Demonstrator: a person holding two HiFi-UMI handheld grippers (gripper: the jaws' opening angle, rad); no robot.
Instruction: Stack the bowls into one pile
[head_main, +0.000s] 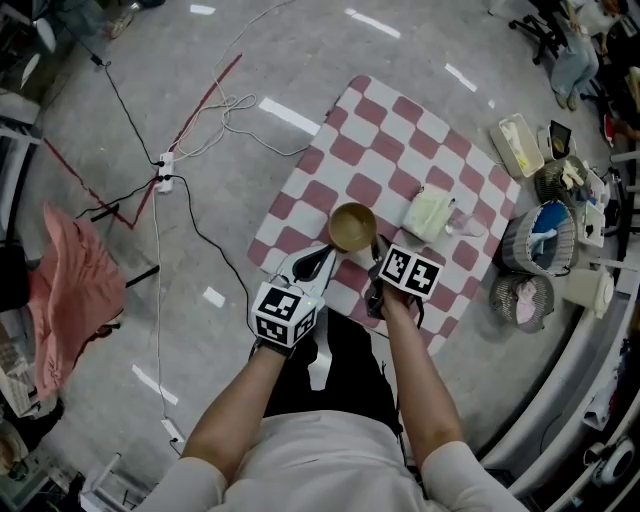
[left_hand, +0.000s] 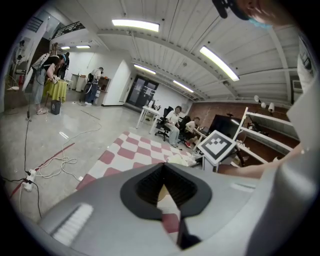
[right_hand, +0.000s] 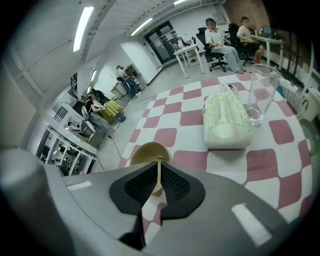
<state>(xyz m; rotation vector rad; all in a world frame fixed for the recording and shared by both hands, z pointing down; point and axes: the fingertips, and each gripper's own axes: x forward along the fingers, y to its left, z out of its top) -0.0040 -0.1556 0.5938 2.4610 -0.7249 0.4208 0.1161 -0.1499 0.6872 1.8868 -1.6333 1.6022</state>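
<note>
A single tan bowl (head_main: 352, 227) stands upright on the red-and-white checked mat (head_main: 345, 150), near its front edge. My left gripper (head_main: 324, 260) points at the bowl's near left side, jaws shut with nothing in them; in the left gripper view only a tan sliver of the bowl (left_hand: 161, 193) shows past the left gripper (left_hand: 165, 186). Just short of the bowl's near right side is my right gripper (head_main: 377, 256), also shut and empty. The right gripper view has the bowl (right_hand: 148, 152) straight beyond the right gripper (right_hand: 158, 181).
A pale green bundle (head_main: 429, 213) and a clear glass (head_main: 464, 224) sit on the mat right of the bowl. Baskets (head_main: 540, 236) and a white tray (head_main: 518, 143) line the right side. Cables and a power strip (head_main: 163, 173) lie left; a pink cloth (head_main: 75, 290) is far left.
</note>
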